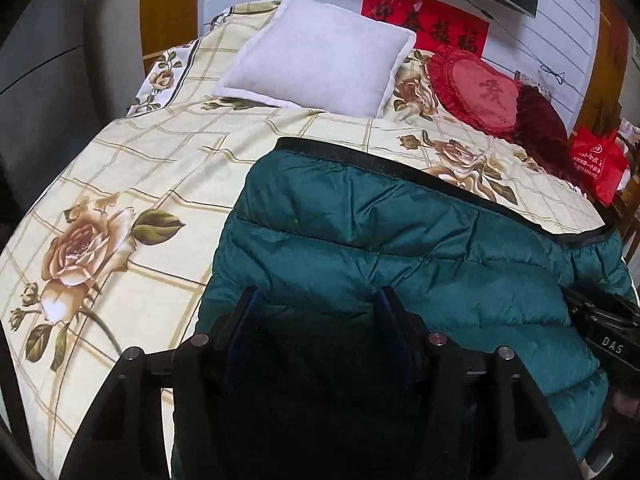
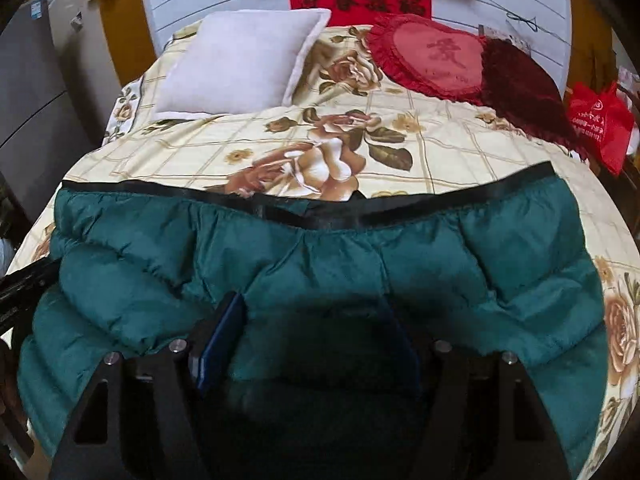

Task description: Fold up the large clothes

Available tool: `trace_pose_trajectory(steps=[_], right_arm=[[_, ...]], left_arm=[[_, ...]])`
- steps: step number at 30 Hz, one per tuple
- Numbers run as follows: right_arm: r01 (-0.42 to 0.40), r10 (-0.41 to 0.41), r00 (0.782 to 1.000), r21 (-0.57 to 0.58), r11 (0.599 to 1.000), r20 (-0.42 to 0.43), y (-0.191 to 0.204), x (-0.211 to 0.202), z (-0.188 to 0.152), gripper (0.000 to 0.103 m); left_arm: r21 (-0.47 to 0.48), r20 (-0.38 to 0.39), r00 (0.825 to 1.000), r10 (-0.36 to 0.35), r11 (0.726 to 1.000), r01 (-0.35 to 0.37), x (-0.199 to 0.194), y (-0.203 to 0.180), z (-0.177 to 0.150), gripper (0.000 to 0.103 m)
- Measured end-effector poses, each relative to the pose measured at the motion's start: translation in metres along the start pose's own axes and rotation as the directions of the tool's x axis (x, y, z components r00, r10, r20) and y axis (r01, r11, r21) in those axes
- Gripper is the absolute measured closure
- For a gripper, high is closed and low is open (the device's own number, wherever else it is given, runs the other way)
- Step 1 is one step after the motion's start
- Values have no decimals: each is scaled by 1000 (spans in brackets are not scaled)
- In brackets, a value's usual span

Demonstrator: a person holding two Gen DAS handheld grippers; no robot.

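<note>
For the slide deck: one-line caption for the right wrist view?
Open right claw over a green puffer jacket spread on a floral bedspread, pillows at the headboard.

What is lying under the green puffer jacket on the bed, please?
The green puffer jacket lies directly on the floral bedspread, which shows all around it. Whatever part of the bedspread it covers is hidden, and nothing else can be seen beneath it.
</note>
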State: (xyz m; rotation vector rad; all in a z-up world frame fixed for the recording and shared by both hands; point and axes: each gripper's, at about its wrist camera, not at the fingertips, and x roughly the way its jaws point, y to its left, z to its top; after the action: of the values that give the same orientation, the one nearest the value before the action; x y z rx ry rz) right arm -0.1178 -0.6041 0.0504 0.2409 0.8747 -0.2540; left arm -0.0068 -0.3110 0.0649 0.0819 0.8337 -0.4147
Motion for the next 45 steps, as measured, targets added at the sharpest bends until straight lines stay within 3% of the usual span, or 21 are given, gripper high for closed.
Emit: trace_pose_trajectory(steps=[5,10,14,17,21,27,33,38,40,43,45], right_arm=[[15,-15,1000,-6,1000,0,1,9,-1,30],[-41,41,999,3,999,36,-10,-32,-5,30],[38,-40,997,22,999,69,-37,-57,-8,29],[146,-148,988,41,988,36,-63,-49,-6,29],[142,-143,990,101,985,-5,-80,-21,-10,26],[187,-186,982,53,981,-11,-72,-13,-9,24],[91,-92,993,7,996,73,-47,-80,-25,24],[35,-30,996,-51,998,86,-20,-114,-52,24],[16,-12,997,-48,999,75,-13,-112,-62,24],[54,-52,998,-53,997,44,-9,-96,-71,23],[72,-71,997,-38,997,31,-9,-83,-77,16]], left_arm=[[18,6,1000,27,999,-27,4,-5,-2,32],[17,3,1000,22,1000,-22,5,-3,-2,31],[14,-3,1000,22,1000,-22,7,-3,0,31],[9,-2,1000,23,1000,-23,9,-2,0,30],[7,8,1000,23,1000,-23,12,-3,1,28],[11,5,999,35,999,-35,16,-4,2,27],[-14,7,1000,18,1000,-18,-7,5,-2,27],[-54,55,997,-48,997,51,-44,16,-16,27],[-47,57,996,-72,996,75,-52,15,-23,27],[-23,34,996,-83,996,84,-53,10,-40,27],[0,21,997,-73,997,73,-49,6,-47,27]])
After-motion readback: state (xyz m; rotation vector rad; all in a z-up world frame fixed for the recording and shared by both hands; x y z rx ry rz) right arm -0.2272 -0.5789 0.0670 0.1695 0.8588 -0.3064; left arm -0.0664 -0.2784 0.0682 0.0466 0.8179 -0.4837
